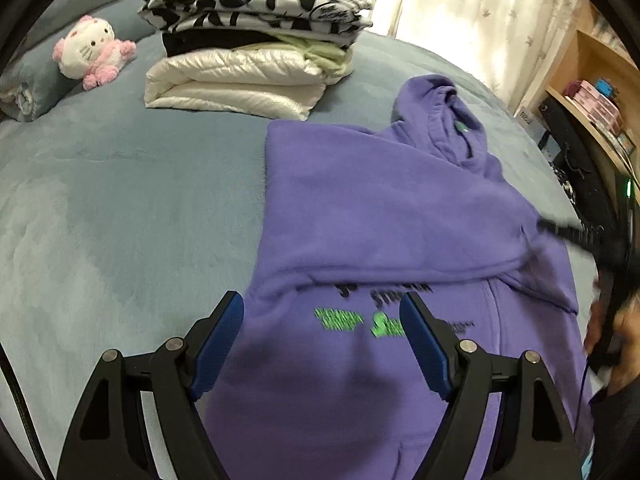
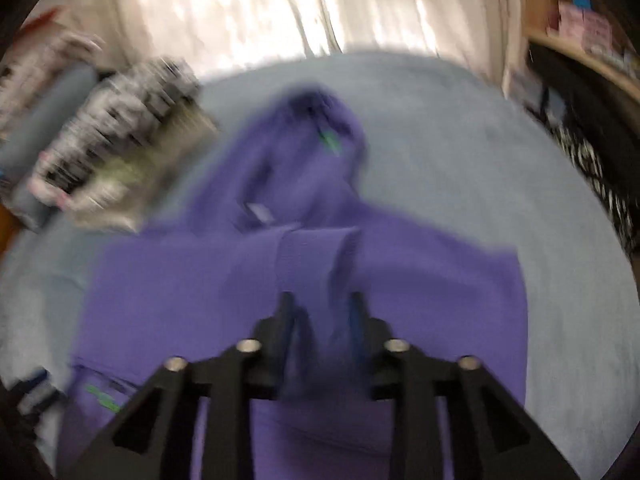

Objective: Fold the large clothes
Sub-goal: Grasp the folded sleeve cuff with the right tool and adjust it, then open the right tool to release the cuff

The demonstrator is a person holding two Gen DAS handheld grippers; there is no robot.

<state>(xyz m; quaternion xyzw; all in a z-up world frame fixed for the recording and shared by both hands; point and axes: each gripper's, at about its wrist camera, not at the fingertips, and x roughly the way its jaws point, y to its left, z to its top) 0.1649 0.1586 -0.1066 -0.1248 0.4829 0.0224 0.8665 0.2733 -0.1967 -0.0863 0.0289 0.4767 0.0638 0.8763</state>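
- A purple hoodie (image 1: 384,208) lies on a bed covered by a grey-blue blanket (image 1: 120,208), front side up, with green and black lettering (image 1: 360,316) showing near the left gripper.
- The hood (image 1: 440,116) points toward the far side of the bed; one sleeve is folded across the chest in the left wrist view.
- The left gripper (image 1: 320,340) hangs above the near part of the hoodie. Its blue-padded fingers (image 1: 218,340) are spread wide with nothing between them.
- The right gripper (image 2: 322,328) appears in a motion-blurred view. A fold of purple fabric, the sleeve (image 2: 316,264), runs between its narrowly set fingers (image 2: 356,332); whether the pads press on the fabric cannot be determined from the blur.
- In the left wrist view, the right gripper shows at the right edge as a dark blurred shape, with a hand (image 1: 616,328) holding it.
- A stack of folded clothes (image 1: 252,40) sits on the far side of the bed, left of the hood.
- A pink and white plush toy (image 1: 94,50) rests to the left of the stack.
- A wooden shelf (image 1: 592,112) stands at the far right, beside pale curtains (image 1: 460,12).
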